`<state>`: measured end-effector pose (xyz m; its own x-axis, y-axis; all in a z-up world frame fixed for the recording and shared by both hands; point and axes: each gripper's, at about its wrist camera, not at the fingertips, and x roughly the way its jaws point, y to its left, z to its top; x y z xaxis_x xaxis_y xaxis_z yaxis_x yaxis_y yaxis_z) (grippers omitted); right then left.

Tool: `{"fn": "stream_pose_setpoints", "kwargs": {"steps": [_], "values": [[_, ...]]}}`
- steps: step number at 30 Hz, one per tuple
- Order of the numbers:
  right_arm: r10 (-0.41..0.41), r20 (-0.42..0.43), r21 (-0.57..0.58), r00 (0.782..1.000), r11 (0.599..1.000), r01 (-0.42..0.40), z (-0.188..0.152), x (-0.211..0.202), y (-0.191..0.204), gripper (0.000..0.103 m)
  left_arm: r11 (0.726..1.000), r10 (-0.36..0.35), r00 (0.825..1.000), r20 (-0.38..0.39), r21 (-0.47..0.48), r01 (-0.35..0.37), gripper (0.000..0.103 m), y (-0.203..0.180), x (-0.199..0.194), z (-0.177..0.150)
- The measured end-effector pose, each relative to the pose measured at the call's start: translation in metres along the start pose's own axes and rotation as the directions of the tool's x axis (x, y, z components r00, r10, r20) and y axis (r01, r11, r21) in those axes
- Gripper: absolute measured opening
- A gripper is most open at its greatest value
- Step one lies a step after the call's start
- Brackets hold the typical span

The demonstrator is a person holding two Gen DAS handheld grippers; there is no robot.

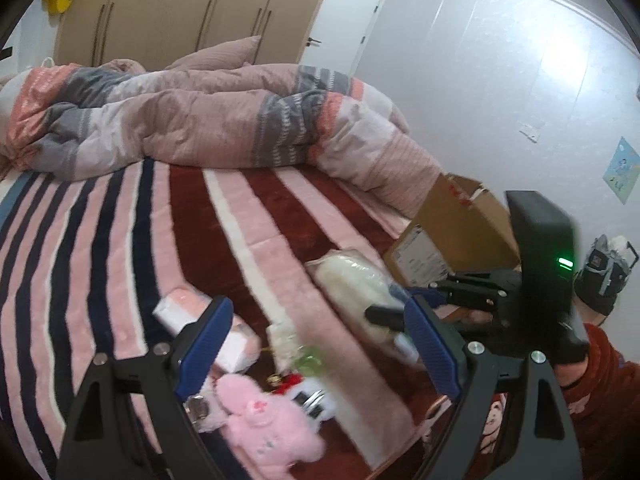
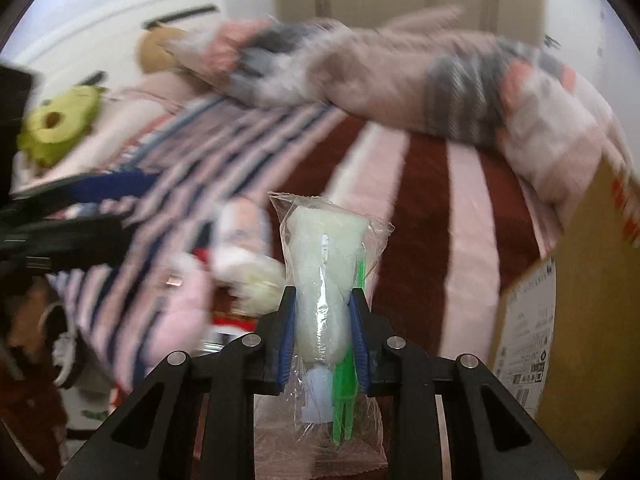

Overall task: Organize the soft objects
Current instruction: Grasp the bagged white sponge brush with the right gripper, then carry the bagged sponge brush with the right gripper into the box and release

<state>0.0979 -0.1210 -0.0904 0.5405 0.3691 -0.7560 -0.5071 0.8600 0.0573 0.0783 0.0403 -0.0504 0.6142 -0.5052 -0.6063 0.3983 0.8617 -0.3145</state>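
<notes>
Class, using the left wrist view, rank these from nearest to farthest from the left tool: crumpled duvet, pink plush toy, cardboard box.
1. pink plush toy, just below the left tool
2. cardboard box, off the bed's right edge
3. crumpled duvet, across the bed's far end

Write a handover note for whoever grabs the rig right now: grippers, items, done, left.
Right gripper: shut on the bagged white plush, lifted over the bed.
Left gripper: open, holding nothing, above the pile.
On the striped blanket: pink plush, pink-white packet, a few small trinkets beside them.
Cardboard box stands open at the bed's right edge; its contents are not visible.
Done: one item picked.
Left: probably drop the bagged plush in the box, then move the rest.
</notes>
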Motion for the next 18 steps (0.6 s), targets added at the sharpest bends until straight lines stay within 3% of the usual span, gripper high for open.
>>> {"fn": "stream_pose_setpoints", "kwargs": {"steps": [6,10,12,18], "values": [[0.097,0.138,-0.086,0.986,0.993,-0.086,0.01,-0.054,0.026,0.02,0.994,-0.105,0.994,0.023,0.017,0.105,0.083,-0.025,-0.007,0.019],[0.111,0.225,-0.133,0.968,0.988,-0.082,0.015,-0.089,0.034,0.02,0.985,-0.171,0.985,0.033,0.024,0.17,0.054,-0.043,-0.015,0.032],[0.108,0.244,-0.131,0.964,0.988,-0.078,0.018,-0.099,0.03,0.02,0.979,-0.205,0.978,0.041,0.027,0.204,0.048,-0.051,-0.018,0.039],[0.101,0.307,-0.126,0.946,0.99,-0.064,0.02,-0.133,0.007,0.02,0.979,-0.184,0.98,0.082,0.1,0.175,0.034,-0.092,-0.028,0.06]]}}
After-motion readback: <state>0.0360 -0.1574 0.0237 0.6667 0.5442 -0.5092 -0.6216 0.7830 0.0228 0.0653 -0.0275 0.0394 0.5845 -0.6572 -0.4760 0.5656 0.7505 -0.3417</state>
